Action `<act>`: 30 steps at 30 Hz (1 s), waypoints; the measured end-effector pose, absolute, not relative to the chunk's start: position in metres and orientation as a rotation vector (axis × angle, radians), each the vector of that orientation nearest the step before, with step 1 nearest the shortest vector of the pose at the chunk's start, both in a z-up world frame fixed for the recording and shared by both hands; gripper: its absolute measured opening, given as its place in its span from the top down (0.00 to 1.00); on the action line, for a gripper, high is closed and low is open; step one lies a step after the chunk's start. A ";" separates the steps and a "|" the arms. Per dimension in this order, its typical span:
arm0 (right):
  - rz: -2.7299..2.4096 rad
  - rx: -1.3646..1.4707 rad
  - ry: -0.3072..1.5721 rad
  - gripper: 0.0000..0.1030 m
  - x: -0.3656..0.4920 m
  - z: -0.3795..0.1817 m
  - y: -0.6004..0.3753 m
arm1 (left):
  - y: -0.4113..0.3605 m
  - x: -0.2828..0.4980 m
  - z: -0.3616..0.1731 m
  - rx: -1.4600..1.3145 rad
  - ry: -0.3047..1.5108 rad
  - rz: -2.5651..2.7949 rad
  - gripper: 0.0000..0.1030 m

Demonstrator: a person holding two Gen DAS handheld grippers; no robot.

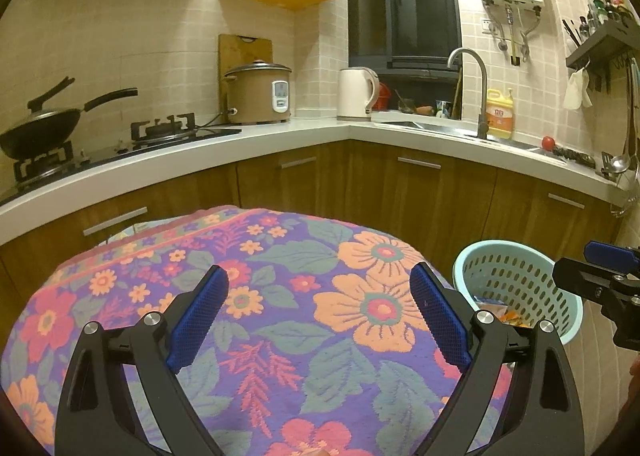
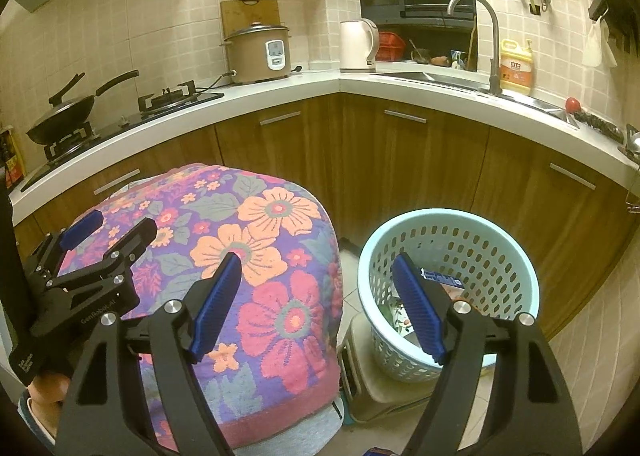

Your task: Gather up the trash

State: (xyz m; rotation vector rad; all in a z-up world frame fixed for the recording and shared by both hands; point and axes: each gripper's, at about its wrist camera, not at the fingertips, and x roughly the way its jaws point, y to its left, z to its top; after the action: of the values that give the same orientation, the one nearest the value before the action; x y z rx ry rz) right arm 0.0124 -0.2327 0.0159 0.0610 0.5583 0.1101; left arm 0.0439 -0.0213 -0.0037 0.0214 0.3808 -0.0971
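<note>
A pale blue perforated basket (image 2: 500, 252) stands on a low stool to the right of a table covered by a floral cloth (image 2: 256, 240). Several pieces of trash (image 2: 446, 281) lie inside it, seen as orange and white wrappers (image 1: 506, 312) in the left wrist view. My right gripper (image 2: 316, 270) hangs open between the cloth's edge and the basket (image 1: 520, 280), nothing between its blue pads. My left gripper (image 1: 320, 284) is open over the cloth (image 1: 304, 296), empty. Each gripper shows in the other's view: the left gripper (image 2: 112, 228) at far left, the right gripper (image 1: 600, 268) at far right.
A white kitchen counter (image 1: 280, 144) wraps around behind with a gas hob, a wok (image 1: 44, 124), a rice cooker (image 1: 260, 94), a kettle (image 1: 356, 94), a sink tap and a yellow bottle. Wooden cabinet doors (image 2: 400, 160) stand below. A hand (image 2: 48, 388) grips the left tool.
</note>
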 end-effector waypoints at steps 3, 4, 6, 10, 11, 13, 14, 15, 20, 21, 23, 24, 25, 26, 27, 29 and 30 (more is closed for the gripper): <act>0.111 0.060 0.560 0.28 0.013 0.015 -0.233 | -0.020 0.045 -0.004 0.019 0.379 -0.099 0.13; 0.111 0.060 0.561 0.28 0.013 0.015 -0.233 | -0.020 0.045 -0.004 0.018 0.378 -0.099 0.13; 0.112 0.062 0.566 0.28 0.014 0.014 -0.232 | -0.019 0.044 -0.003 0.012 0.379 -0.100 0.13; 0.114 0.061 0.563 0.28 0.014 0.016 -0.231 | -0.018 0.045 -0.003 0.005 0.385 -0.094 0.13; 0.116 0.061 0.561 0.28 0.014 0.017 -0.231 | -0.018 0.044 -0.003 0.004 0.385 -0.093 0.13; 0.117 0.059 0.558 0.28 0.014 0.017 -0.231 | -0.017 0.044 -0.003 0.003 0.385 -0.094 0.12; 0.116 0.059 0.558 0.28 0.014 0.017 -0.231 | -0.017 0.044 -0.003 0.003 0.385 -0.093 0.12; 0.116 0.060 0.558 0.28 0.014 0.017 -0.231 | -0.017 0.044 -0.003 0.003 0.385 -0.092 0.12; 0.112 0.065 0.552 0.28 0.014 0.017 -0.233 | -0.017 0.044 -0.003 0.001 0.385 -0.094 0.12; 0.110 0.065 0.551 0.28 0.014 0.017 -0.233 | -0.017 0.044 -0.003 0.000 0.385 -0.095 0.12; 0.106 0.064 0.550 0.28 0.014 0.018 -0.233 | -0.017 0.043 -0.003 -0.004 0.382 -0.097 0.12; 0.103 0.062 0.548 0.28 0.013 0.018 -0.234 | -0.018 0.043 -0.003 -0.005 0.381 -0.096 0.12; 0.098 0.059 0.545 0.28 0.013 0.019 -0.234 | -0.018 0.043 -0.003 -0.005 0.383 -0.096 0.12; 0.094 0.057 0.543 0.28 0.012 0.019 -0.234 | -0.018 0.042 -0.003 -0.005 0.384 -0.096 0.12; 0.092 0.055 0.542 0.28 0.012 0.019 -0.234 | -0.019 0.042 -0.003 -0.006 0.385 -0.096 0.12; 0.089 0.053 0.539 0.28 0.011 0.019 -0.234 | -0.018 0.042 -0.003 -0.007 0.384 -0.096 0.12; 0.088 0.053 0.539 0.28 0.011 0.019 -0.235 | -0.018 0.042 -0.003 -0.007 0.384 -0.095 0.12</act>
State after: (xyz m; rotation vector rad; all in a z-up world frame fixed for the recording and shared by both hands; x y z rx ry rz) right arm 0.0107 -0.2346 0.0193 0.0535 0.5392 0.0882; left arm 0.0422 -0.0180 -0.0026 -0.0068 0.3842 -0.0952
